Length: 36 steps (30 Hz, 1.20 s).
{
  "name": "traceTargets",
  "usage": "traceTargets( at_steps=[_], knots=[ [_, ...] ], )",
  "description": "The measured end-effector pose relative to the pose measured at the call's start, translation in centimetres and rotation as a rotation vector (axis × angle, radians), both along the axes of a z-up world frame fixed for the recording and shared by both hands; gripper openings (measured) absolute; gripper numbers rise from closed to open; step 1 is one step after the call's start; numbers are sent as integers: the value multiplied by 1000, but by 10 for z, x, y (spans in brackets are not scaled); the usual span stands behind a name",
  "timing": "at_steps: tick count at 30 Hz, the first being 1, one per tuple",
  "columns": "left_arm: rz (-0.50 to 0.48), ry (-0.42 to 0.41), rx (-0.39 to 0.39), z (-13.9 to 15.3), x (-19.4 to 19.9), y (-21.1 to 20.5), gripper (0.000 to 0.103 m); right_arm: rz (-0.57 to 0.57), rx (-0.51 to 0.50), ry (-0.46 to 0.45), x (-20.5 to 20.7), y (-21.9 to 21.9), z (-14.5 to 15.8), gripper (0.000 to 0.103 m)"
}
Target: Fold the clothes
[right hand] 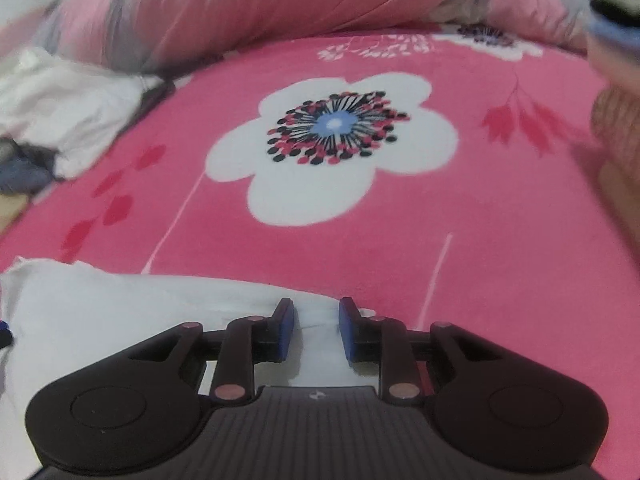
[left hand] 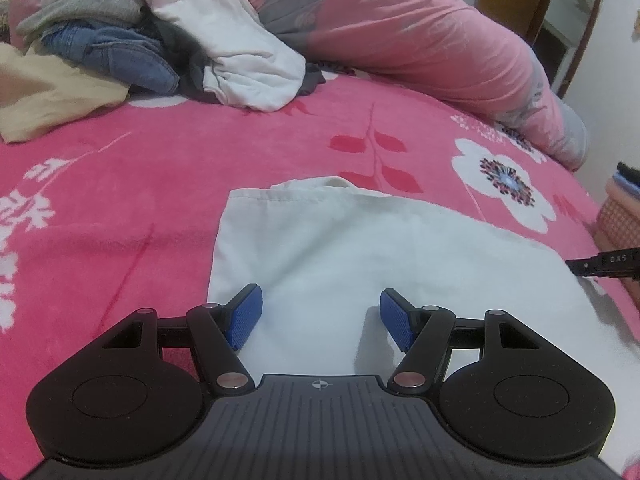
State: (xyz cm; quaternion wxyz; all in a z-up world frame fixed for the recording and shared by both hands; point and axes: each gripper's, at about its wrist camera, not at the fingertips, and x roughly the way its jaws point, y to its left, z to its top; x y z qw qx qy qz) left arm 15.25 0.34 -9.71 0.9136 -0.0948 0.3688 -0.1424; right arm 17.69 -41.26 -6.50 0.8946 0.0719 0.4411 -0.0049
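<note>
A white folded garment [left hand: 360, 248] lies flat on the pink floral bedspread [left hand: 120, 200]. My left gripper [left hand: 321, 316] is open, its blue pads [left hand: 244, 316] low over the garment's near left part. My right gripper [right hand: 316, 330] stands at the garment's right edge [right hand: 120, 312], jaws partly closed with a narrow gap over the white cloth; they do not visibly pinch it. The right gripper's tip shows in the left wrist view [left hand: 604, 266] at the far right.
A heap of unfolded clothes [left hand: 140, 40], white, grey, denim and yellow, lies at the back left. A rolled pink duvet [left hand: 420, 40] runs along the back. A stack of folded clothes [left hand: 624, 200] sits at the right edge. A wooden cabinet [left hand: 540, 8] stands behind.
</note>
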Motion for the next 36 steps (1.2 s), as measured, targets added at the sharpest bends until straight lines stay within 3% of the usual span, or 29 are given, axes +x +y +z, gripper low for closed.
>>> traceTargets(
  at_steps=[4, 7, 12, 18, 23, 31, 36],
  knots=[
    [12, -2, -36, 3, -4, 8, 66, 87, -64, -122, -11, 50, 43, 28],
    [32, -3, -68, 8, -9, 17, 66, 182, -34, -185, -23, 96, 59, 44],
    [66, -4, -121, 17, -18, 33, 66, 225, 108, -192, -57, 145, 49, 45],
    [56, 9, -132, 20, -48, 43, 66, 158, 200, -136, -109, 179, 23, 44],
    [37, 24, -131, 22, -77, 49, 67, 88, 206, -160, -144, 187, 19, 44],
    [22, 19, -119, 19, -115, 54, 68, -32, 188, -218, -173, 166, 20, 44],
    [13, 5, -80, 0, -116, 51, 69, -72, 144, -137, -161, 147, -23, 41]
  ],
)
